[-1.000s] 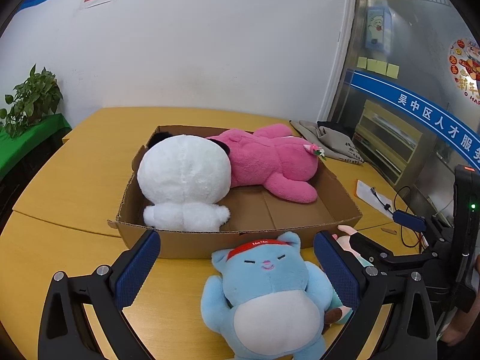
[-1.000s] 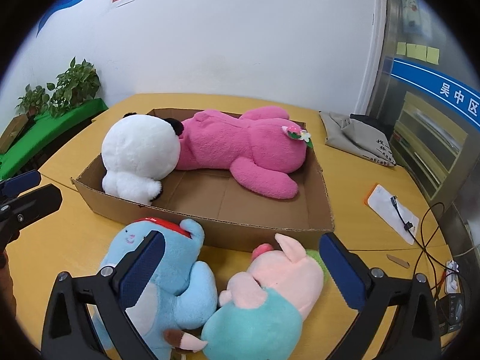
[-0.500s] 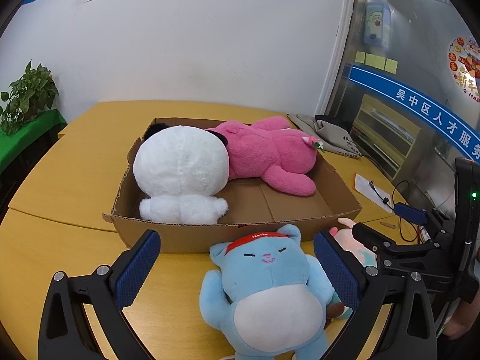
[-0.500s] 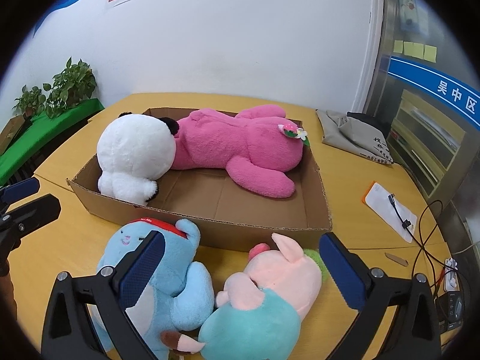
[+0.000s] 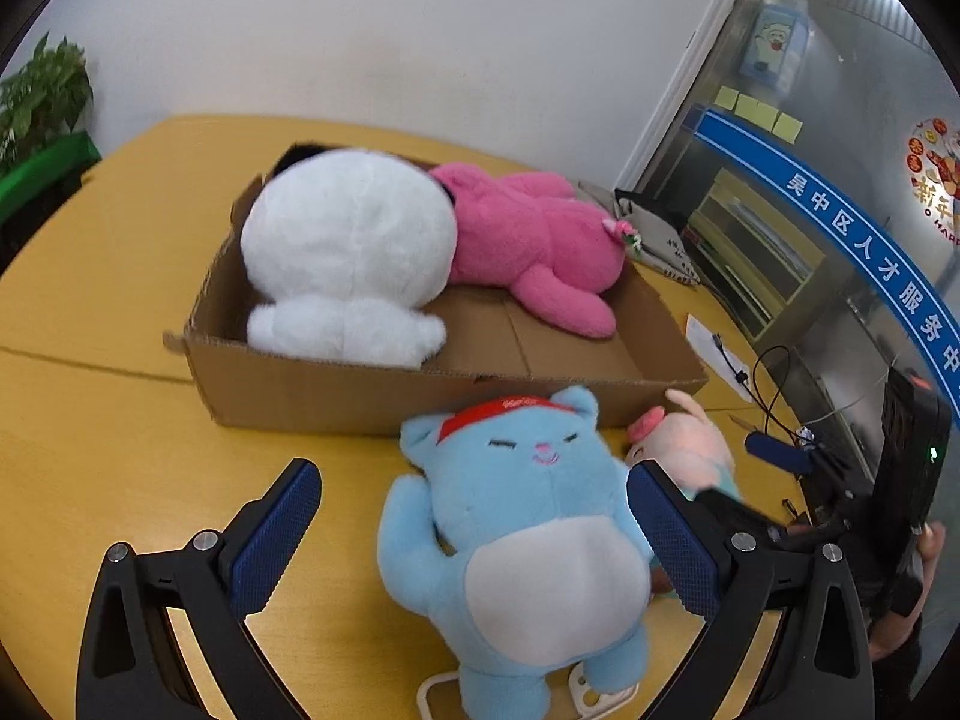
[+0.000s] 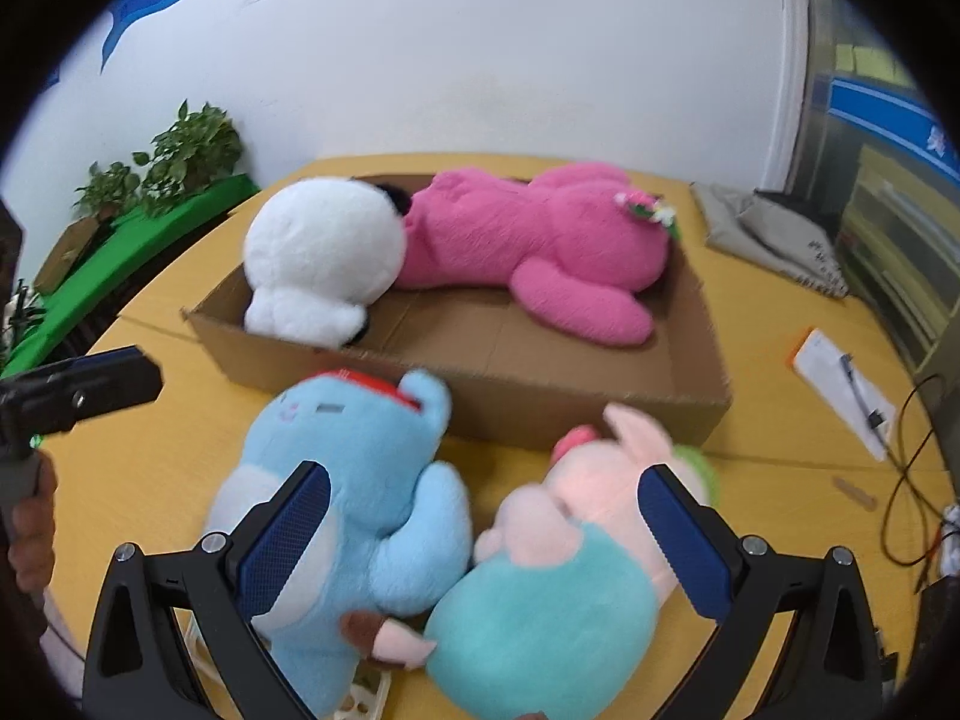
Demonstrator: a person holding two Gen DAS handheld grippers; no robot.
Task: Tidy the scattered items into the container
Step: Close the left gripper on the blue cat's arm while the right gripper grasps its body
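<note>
both grippers dropped closer; blue plush (image 5: 528, 516) presses pink-teal plush (image 6: 576, 558) beside box (image 6: 540, 402).

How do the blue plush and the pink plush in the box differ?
The blue plush lies on the table outside the cardboard box; the pink plush lies inside it. The blue one has a red cap and white belly; the pink one is solid pink with a flower. The pink one looks bigger. Both are soft toys lying down.

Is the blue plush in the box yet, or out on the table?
Out. The blue plush lies on the table against the outside of the box front wall.
</note>
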